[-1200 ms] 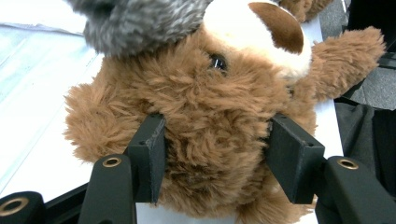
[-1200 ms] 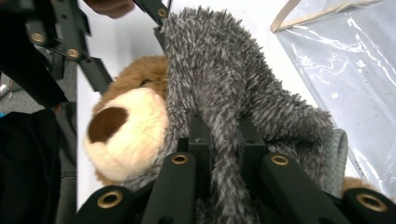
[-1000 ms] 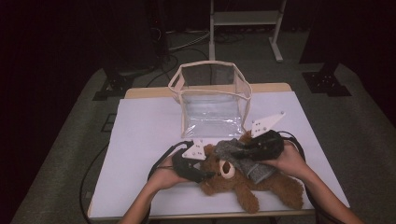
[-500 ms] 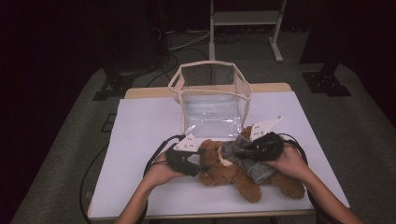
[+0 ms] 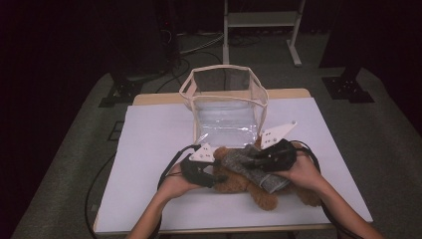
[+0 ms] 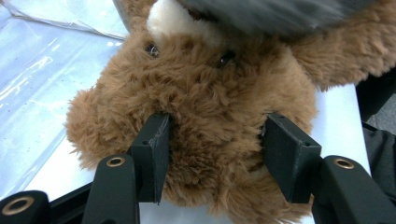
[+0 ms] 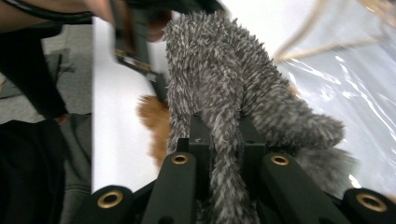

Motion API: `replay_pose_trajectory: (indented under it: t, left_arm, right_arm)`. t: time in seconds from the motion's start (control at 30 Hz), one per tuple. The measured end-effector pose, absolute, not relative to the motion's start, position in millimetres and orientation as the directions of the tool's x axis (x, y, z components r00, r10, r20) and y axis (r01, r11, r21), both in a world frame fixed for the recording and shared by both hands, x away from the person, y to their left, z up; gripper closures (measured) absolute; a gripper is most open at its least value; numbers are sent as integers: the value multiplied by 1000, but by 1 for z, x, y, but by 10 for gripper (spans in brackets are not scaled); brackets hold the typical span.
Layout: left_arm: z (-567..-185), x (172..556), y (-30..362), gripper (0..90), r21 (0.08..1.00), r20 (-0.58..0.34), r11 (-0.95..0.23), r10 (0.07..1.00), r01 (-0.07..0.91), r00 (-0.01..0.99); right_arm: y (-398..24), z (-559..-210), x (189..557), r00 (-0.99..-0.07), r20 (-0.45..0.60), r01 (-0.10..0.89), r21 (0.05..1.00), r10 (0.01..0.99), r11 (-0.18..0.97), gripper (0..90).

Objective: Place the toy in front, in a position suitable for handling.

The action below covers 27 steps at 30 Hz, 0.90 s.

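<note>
We've got the teddy bear (image 5: 249, 186) lying on the counter (image 5: 149, 144) just before the clear bag (image 5: 226, 107). Our left claw (image 6: 215, 154), jaws just closing, squeezes its head; our right claw (image 7: 223, 140) is clamped on the grey cloth (image 7: 219, 84).

A brown plush teddy bear (image 5: 249, 186) lies on its back on the white desk (image 5: 149, 149), just in front of the clear bag (image 5: 226, 107). A fuzzy grey garment (image 5: 254, 167) is draped over its body, partly bunched.
</note>
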<state>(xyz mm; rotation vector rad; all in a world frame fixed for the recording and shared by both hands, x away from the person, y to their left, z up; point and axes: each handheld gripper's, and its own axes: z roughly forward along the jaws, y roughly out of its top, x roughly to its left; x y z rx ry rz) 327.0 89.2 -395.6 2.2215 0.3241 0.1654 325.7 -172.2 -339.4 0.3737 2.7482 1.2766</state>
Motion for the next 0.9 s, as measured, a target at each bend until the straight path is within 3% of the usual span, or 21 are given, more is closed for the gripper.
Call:
replay_pose_trajectory:
  t: [0.17, 0.5, 0.7, 0.9]
  left_arm:
    - [-395, 330, 90, 442, 786, 0, -590, 298, 184, 955]
    - [-396, 336, 90, 440, 797, -17, -570, 308, 199, 951]
    - [-395, 339, 88, 442, 792, -21, -575, 313, 206, 950]
    - [-396, 338, 91, 437, 793, -26, -573, 311, 209, 950]
  right_arm:
    - [-158, -347, 315, -977, 5, 148, 742, 215, 654, 799]
    - [-184, -360, 313, -961, -5, 195, 695, 276, 692, 799]
    - [-163, -348, 309, -975, -20, 139, 724, 221, 676, 798]
    - [-157, -364, 315, -975, -15, 148, 697, 220, 702, 799]
